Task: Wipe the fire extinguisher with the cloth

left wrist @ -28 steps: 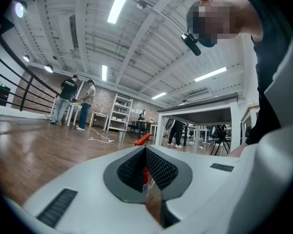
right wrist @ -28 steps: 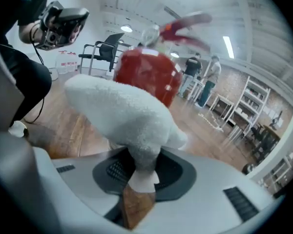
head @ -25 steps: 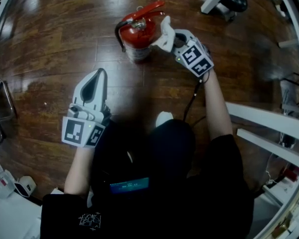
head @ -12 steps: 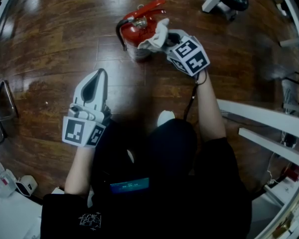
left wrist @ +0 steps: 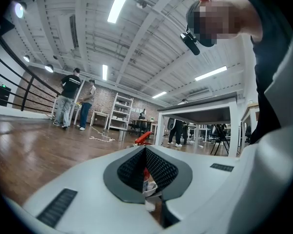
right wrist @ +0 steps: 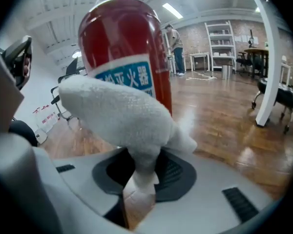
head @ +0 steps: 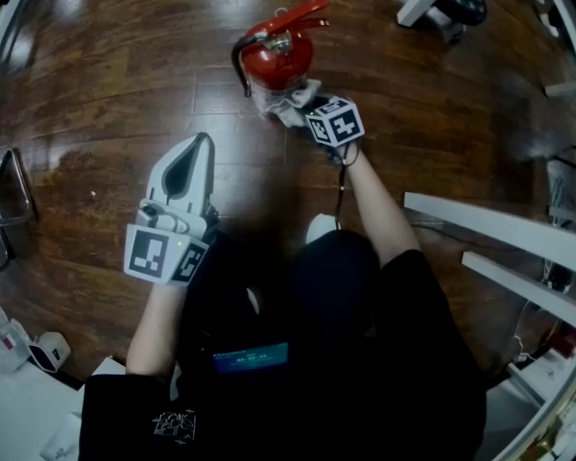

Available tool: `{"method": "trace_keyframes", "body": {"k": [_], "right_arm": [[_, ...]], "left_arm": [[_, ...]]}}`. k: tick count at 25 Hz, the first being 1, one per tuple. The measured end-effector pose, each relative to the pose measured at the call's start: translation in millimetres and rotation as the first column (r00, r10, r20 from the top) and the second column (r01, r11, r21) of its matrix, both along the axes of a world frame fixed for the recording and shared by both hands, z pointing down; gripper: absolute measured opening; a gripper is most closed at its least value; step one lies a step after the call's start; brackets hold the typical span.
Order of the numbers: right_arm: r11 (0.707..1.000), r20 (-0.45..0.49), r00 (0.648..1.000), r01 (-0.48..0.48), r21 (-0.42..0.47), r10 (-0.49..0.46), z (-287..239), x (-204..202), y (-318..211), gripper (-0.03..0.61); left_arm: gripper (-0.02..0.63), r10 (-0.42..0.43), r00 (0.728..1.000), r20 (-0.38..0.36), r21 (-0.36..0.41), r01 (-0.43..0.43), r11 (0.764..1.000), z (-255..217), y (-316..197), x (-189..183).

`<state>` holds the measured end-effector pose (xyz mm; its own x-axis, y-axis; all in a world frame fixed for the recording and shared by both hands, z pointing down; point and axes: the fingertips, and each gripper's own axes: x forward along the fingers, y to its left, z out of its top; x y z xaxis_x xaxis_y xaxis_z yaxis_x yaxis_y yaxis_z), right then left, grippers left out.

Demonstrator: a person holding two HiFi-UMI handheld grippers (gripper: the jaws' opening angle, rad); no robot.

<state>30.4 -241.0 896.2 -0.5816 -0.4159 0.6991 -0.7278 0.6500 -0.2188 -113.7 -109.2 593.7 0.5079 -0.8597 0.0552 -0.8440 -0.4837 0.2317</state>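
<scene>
Jaws pinch white cloth (right wrist: 122, 113) against red fire extinguisher (right wrist: 124, 43).

The right claw (head: 303, 105), clamped on the cloth (head: 285, 111), now sits low against the extinguisher (head: 276, 58) near its base, no longer up beside the handle (head: 301, 13) as a second ago.

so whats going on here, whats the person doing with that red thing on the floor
A person with a two-jaw gripper in each hand is wiping a red fire extinguisher that stands upright on the wooden floor. The right gripper is shut on a white cloth and holds it against the lower part of the cylinder. The left gripper is shut on nothing and hangs well short of the extinguisher.
</scene>
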Motion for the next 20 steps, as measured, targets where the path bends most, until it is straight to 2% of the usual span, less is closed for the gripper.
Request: {"method": "trace_keyframes", "body": {"k": [4, 9, 13, 16, 18, 20], "right_arm": [[1.000, -0.010, 1.000, -0.019, -0.021, 0.019, 22, -2, 2, 0.126], [1.000, -0.005, 1.000, -0.008, -0.006, 0.008, 16, -1, 3, 0.126], [0.994, 0.135, 0.991, -0.015, 0.105, 0.001, -41, 1, 10, 0.127], [0.965, 0.252, 0.968, -0.047, 0.258, -0.020, -124, 10, 30, 0.127], [0.922, 0.325, 0.946, -0.115, 0.370, -0.013, -184, 26, 53, 0.126], [0.880, 0.395, 0.919, -0.187, 0.437, -0.001, -227, 42, 76, 0.126]], "left_arm": [[0.003, -0.009, 1.000, 0.008, 0.000, 0.009, 1.000, -1, 0, -3], [0.003, -0.011, 1.000, 0.011, -0.001, 0.011, 1.000, -1, 0, -5], [0.003, 0.006, 1.000, -0.002, -0.001, -0.006, 1.000, 0, 0, -1], [0.003, 0.017, 1.000, -0.012, 0.006, -0.017, 1.000, -2, -2, 3], [0.003, 0.023, 1.000, -0.021, 0.011, -0.023, 1.000, -3, -4, 7], [0.003, 0.033, 0.999, -0.025, 0.011, -0.033, 0.999, -2, -4, 11]]}}
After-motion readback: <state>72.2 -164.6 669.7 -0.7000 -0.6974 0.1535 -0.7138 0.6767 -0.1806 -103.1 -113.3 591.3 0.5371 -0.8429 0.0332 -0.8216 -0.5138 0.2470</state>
